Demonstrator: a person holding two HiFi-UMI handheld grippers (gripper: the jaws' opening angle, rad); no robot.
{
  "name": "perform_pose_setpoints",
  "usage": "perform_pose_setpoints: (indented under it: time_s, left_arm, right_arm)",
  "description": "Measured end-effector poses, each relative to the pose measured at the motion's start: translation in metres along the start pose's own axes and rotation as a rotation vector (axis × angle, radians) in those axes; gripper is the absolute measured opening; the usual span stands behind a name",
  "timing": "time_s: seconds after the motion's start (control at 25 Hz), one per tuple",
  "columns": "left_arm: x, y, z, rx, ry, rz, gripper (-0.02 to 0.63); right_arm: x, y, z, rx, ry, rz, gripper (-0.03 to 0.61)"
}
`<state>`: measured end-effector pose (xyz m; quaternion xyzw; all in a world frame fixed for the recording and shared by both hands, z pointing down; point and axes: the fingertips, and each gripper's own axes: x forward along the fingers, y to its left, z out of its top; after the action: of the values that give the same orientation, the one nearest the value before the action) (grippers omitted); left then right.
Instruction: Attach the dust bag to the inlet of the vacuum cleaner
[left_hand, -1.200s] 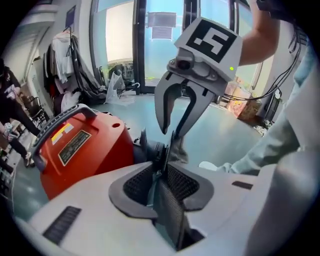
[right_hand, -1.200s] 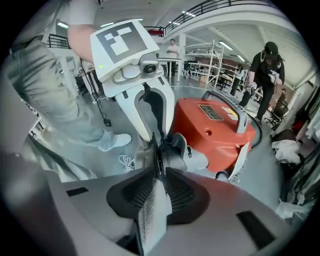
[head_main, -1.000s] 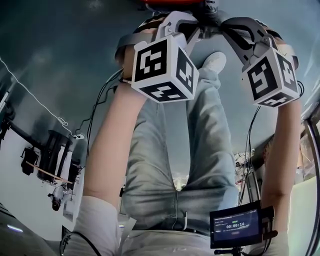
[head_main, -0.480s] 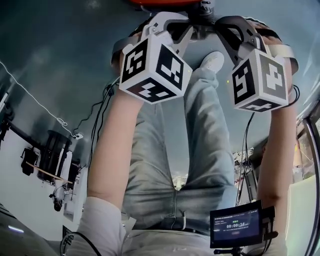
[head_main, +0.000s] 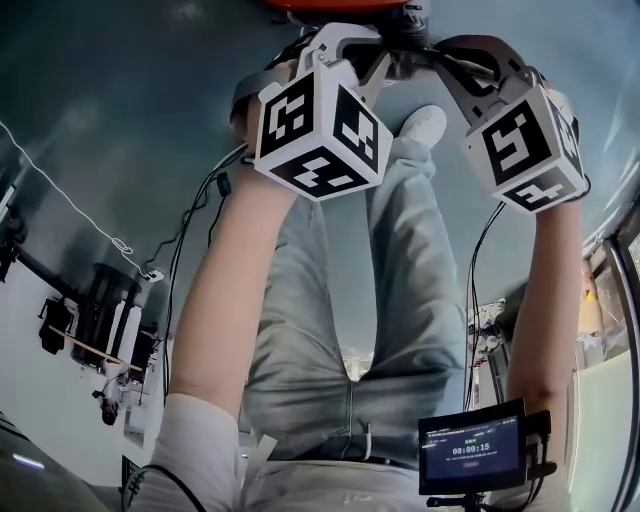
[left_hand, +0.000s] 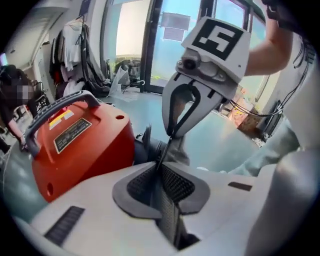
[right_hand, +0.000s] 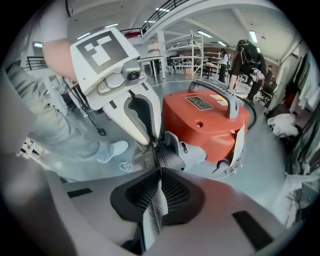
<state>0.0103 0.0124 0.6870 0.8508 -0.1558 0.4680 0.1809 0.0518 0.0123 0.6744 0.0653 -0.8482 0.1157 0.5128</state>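
Plainly gripper views, perhaps overhead: vacuum cleaner (right_hand: 205, 120)

Small screen (head_main: 472, 452), low right in head view: I read timer 00:00:15; finer lines above it too small to read. Red vacuum cleaner (left_hand: 85, 155): dark label plate (left_hand: 72, 134) on top, print illegible to me in both gripper views; yellow-and-white sticker (left_hand: 61, 116) beside handle, also illegible. Left marker cube (head_main: 320, 125), right marker cube (head_main: 527, 148): black-and-white square codes, no letters or numbers
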Motion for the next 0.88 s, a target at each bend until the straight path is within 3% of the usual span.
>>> perform_pose_setpoints:
  time_s: [0.08,0.2,0.28,0.4,0.56,0.68,0.88]
  left_arm:
    - [-0.001,0.002,0.003,-0.010,0.000,-0.015,0.026]
    - [-0.014,-0.002,0.017,-0.054,-0.084,0.026,0.062]
    - [-0.026,-0.011,0.022,-0.084,-0.157,0.047,0.063]
    - [-0.041,-0.018,0.028,-0.160,-0.273,0.065,0.063]
    - [-0.041,-0.024,0.024,-0.248,-0.292,0.052,0.061]
    - [-0.059,-0.020,0.031,-0.262,-0.314,0.073,0.061]
    - [-0.173,-0.019,0.090,-0.253,-0.437,0.120,0.061]
  right_arm:
    - [-0.001,-0.002,0.002,0.030,-0.049,-0.040,0.015]
    - [-0.025,-0.009,-0.009,0.154,-0.136,-0.103,0.017]
    - [-0.046,-0.013,-0.018,0.266,-0.199,-0.164,0.018]
    - [-0.068,-0.021,-0.012,0.471,-0.402,-0.237,0.017]
    - [-0.074,-0.027,-0.006,0.730,-0.595,-0.269,0.017]
    - [-0.078,-0.021,0.009,0.776,-0.638,-0.283,0.017]
    - [-0.156,0.006,0.095,0.701,-0.705,-0.285,0.017]
